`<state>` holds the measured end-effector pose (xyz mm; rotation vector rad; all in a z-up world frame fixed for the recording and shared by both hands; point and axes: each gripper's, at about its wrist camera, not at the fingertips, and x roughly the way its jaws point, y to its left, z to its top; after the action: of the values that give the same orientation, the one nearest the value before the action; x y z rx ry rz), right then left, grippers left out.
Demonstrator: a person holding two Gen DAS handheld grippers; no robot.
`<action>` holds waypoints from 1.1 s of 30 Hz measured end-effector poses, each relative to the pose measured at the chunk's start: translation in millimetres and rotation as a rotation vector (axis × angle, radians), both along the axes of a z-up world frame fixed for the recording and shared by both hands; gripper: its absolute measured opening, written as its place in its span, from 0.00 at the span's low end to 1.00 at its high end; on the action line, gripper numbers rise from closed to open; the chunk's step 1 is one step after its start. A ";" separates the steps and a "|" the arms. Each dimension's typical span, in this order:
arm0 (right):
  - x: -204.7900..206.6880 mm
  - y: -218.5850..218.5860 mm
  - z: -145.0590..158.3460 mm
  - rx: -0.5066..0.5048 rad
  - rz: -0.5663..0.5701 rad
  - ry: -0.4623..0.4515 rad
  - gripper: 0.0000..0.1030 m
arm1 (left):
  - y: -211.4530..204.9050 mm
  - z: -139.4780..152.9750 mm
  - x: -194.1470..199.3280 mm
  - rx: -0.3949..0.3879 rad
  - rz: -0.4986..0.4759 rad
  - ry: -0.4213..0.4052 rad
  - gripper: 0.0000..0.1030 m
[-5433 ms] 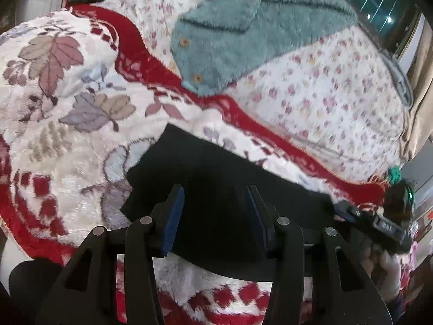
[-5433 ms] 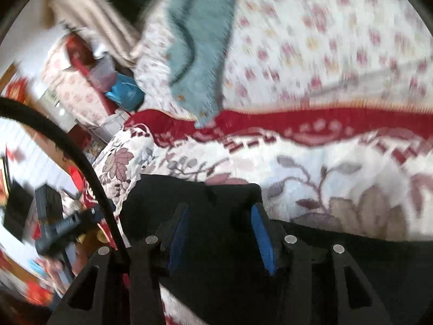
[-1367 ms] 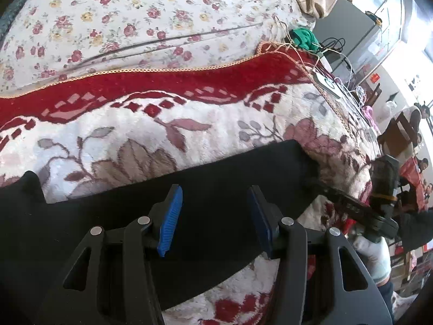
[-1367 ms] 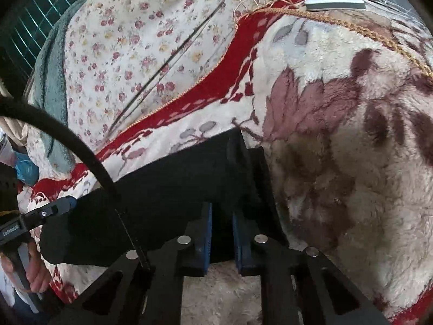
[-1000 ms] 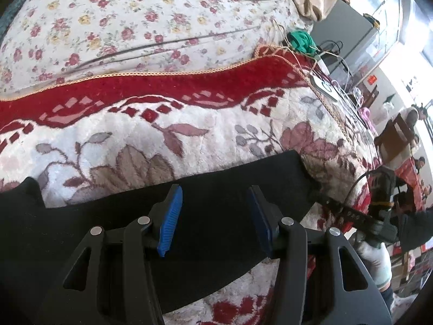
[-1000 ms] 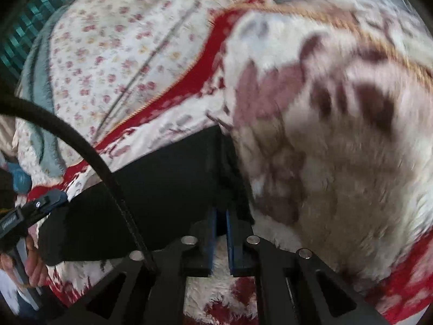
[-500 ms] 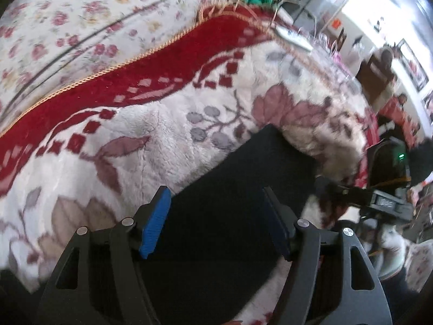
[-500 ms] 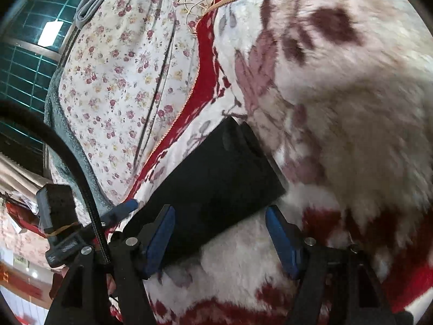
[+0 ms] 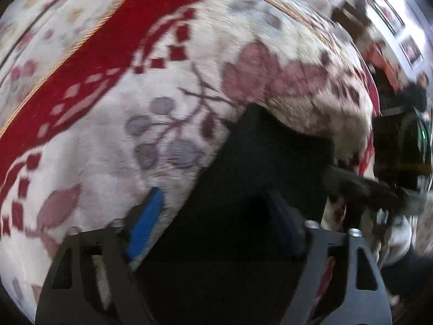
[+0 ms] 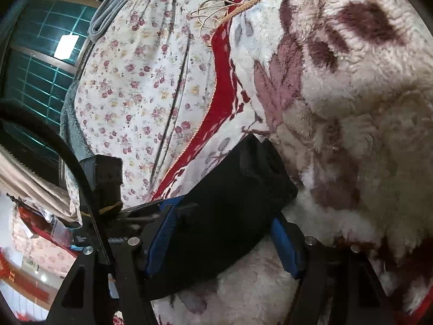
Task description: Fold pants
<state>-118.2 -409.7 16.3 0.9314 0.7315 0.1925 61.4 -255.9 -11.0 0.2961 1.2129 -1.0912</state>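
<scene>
Left gripper (image 9: 213,222) first, and its jaws are spreading wide, the blue pad (image 9: 146,223) on one side over the fleece and the other finger over black cloth, nothing pinched; between and under them lie the pants (image 9: 257,178), a dark folded band on the blanket (image 9: 113,146), its far corner up against the plush hump with the mauve leaves; the picture is smeared with motion, so fine detail is lost; off at the right edge of this view the other tool shows as a dark bar, too blurred to read; over to the right gripper (image 10: 224,241) now, jaws closing in, the pants (image 10: 230,200) end sitting between the two blue pads (image 10: 162,241); the left pad is just beside the cloth edge, the right pad low at the corner, and whether either presses yet I cannot tell; it looks loose; in this view the pants run from lower left up to a blunt folded end near the middle, lying flat on the fleece; left of them the red border (image 10: 224,81) climbs the frame, then the floral sheet (image 10: 140,81) and a grey throw (image 10: 70,124) along the window side; the left tool's black body (image 10: 105,178) stands at the pants' far end.
</scene>
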 end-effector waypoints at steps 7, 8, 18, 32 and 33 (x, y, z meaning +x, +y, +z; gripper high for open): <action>15.1 -5.8 -13.7 0.109 0.002 -0.035 0.13 | 2.7 3.5 -5.5 -0.023 0.003 -0.048 0.41; 13.2 -6.1 -11.5 0.119 0.006 -0.053 0.12 | 6.1 3.8 -2.1 -0.038 0.021 -0.030 0.31; -0.8 15.0 60.9 0.093 0.107 -0.235 0.10 | 51.6 60.9 -13.9 -0.203 0.085 -0.056 0.13; -4.0 196.3 165.0 -0.003 0.595 -0.438 0.10 | 272.7 129.1 -51.0 -0.410 0.421 -0.101 0.13; -1.6 215.0 158.2 -0.003 0.637 -0.422 0.10 | 304.4 116.9 -54.5 -0.382 0.516 -0.102 0.13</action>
<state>-119.8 -194.8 174.5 0.5983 0.6114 0.9202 6.9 48.5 105.9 -0.2438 0.8950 -0.8168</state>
